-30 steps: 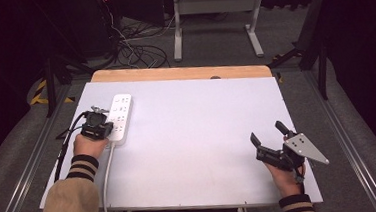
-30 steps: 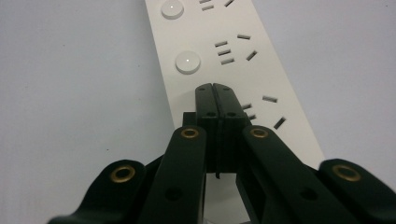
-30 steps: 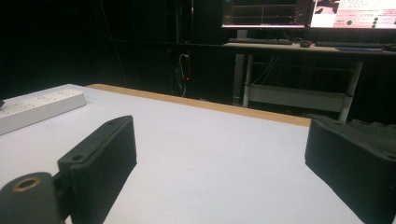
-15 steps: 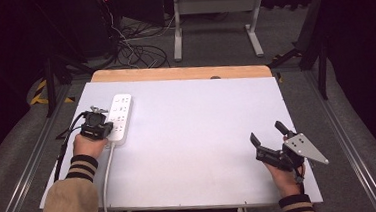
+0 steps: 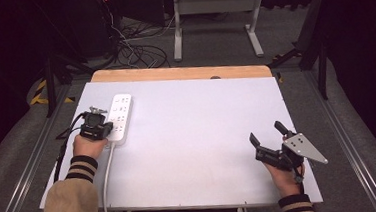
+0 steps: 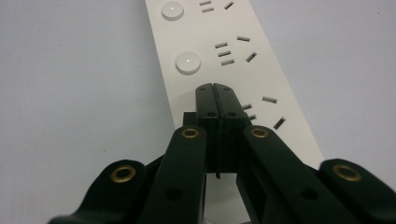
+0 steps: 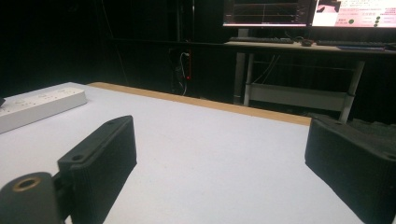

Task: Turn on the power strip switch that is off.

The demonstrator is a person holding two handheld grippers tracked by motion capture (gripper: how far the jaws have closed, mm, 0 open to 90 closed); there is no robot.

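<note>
Two grippers are in use over a white surface [image 5: 194, 150]. One white power strip [image 5: 120, 117] lies flat near the left edge of that surface, its long axis running away from the person, with a white cable [image 5: 107, 177] leaving its near end toward the front edge. The left gripper [image 5: 97, 128] sits over the near end of the power strip; in the left gripper view its jaws are fully closed, pad against pad, with nothing between them, and the tips [image 6: 216, 100] rest on or just above the strip's top face beside a socket group; contact cannot be confirmed. Round buttons [image 6: 188, 62] sit on the strip beyond the tips. The right gripper [image 5: 271, 139] is held near the right front corner, well apart from the power strip, with its jaws spread wide and empty; the right gripper view shows bare surface between the two pads [image 7: 109, 151]. No container is present on the surface.
</note>
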